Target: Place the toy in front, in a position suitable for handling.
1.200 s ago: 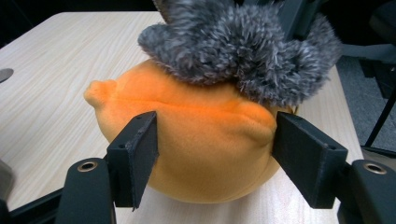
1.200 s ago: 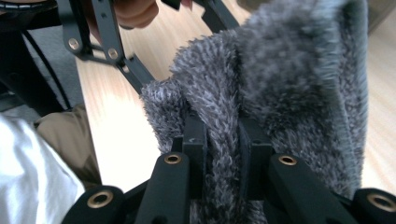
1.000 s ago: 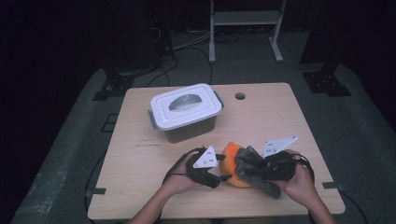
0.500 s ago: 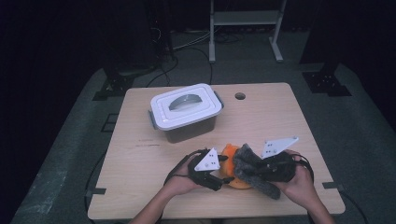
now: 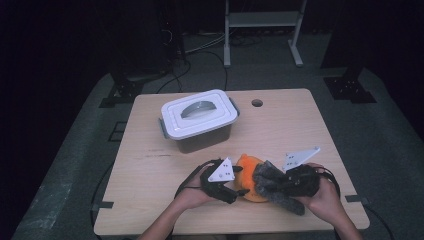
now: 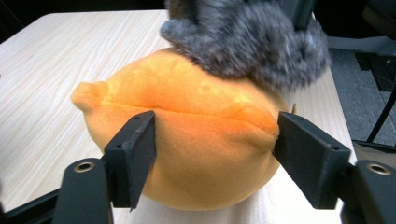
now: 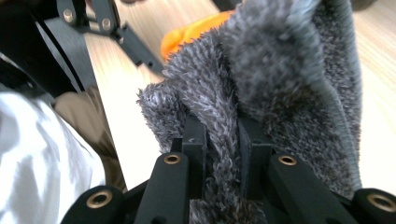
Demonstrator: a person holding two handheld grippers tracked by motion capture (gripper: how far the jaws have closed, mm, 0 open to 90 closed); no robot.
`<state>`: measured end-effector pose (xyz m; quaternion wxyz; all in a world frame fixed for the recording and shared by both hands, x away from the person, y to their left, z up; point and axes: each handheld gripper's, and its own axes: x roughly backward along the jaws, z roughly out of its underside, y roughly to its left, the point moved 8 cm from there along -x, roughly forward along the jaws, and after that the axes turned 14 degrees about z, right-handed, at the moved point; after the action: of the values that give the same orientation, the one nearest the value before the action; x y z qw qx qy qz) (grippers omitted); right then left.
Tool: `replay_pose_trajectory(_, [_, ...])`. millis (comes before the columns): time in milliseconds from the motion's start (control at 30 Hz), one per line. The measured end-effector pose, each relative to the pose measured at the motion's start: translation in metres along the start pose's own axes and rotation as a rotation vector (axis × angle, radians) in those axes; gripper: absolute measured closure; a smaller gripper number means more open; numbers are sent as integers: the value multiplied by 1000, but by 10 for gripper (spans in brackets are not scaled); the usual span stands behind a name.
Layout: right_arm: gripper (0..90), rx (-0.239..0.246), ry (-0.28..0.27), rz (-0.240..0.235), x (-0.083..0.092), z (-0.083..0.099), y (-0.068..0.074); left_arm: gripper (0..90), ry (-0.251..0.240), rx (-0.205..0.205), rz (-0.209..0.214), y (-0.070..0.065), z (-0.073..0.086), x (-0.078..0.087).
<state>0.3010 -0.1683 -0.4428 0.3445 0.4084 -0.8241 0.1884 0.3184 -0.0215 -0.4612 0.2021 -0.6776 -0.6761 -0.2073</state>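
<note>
1. Two grippers are working at the near edge of a wooden table (image 5: 150, 165), one in each of the person's hands.
2. The left gripper (image 6: 212, 151) is standing with its jaws spread wide, one on either side of an orange plush toy (image 6: 187, 140); both pads appear to be touching or just beside the toy's flanks, and contact cannot be confirmed.
3. The orange plush toy is lying on the table between the two grippers, near the front edge.
4. The right gripper (image 7: 222, 140) is clamping a fold of grey fuzzy cloth (image 7: 280, 79) between nearly closed jaws.
5. The grey fuzzy cloth is draping over the top of the orange toy, touching it, as the left gripper view is showing.
6. A lidded plastic container (image 5: 199, 120) is sitting farther back on the table, well apart from the toy, with its white lid on.
7. A round hole (image 5: 257, 103) is showing in the tabletop to the right of the container.
</note>
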Motion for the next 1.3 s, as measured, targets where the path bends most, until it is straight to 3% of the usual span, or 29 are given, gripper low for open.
replay_pose_trajectory(133, [753, -22, -92, 8, 5, -16, -1, 278, 2, -13, 16, -4, -1, -1])
replay_pose_trajectory(200, [752, -13, -107, 29, 4, -24, -2, 278, 3, -19, 25, -5, -1, -1])
replay_pose_trajectory(267, [751, -7, -95, 46, 1, -27, -3, 272, 8, -17, 15, -5, -2, 0])
replay_pose_trajectory(333, [752, -10, -80, 41, -4, -26, -3, 247, -28, -6, -1, -4, -9, 6])
replay_pose_trajectory(400, [752, -15, -69, 12, -7, -21, 0, 250, -65, 6, -16, -3, -17, 11])
replay_pose_trajectory(433, [752, -20, -64, -21, -8, -19, 2, 254, -59, 1, -25, -2, -18, 12])
replay_pose_trajectory(500, [751, -15, -46, -44, -9, -17, 6, 280, -33, 2, -16, -2, -14, 10])
replay_pose_trajectory(633, [752, 15, -22, -7, -1, -19, 9, 310, -30, 9, 19, -5, -10, 6])
replay_pose_trajectory(800, [754, 24, -86, 46, 4, -35, 10, 302, -9, -36, 54, -13, -11, 3])
replay_pose_trajectory(1033, [752, 5, -18, 34, -2, -18, 0, 297, -19, -2, 44, -7, -8, 7])
replay_pose_trajectory(1167, [753, -33, -50, 19, 4, -16, -5, 290, -19, -19, 67, -13, -11, 4])
replay_pose_trajectory(1300, [751, -35, -88, 32, 5, -25, -8, 285, -3, -39, 70, -14, -10, 4])
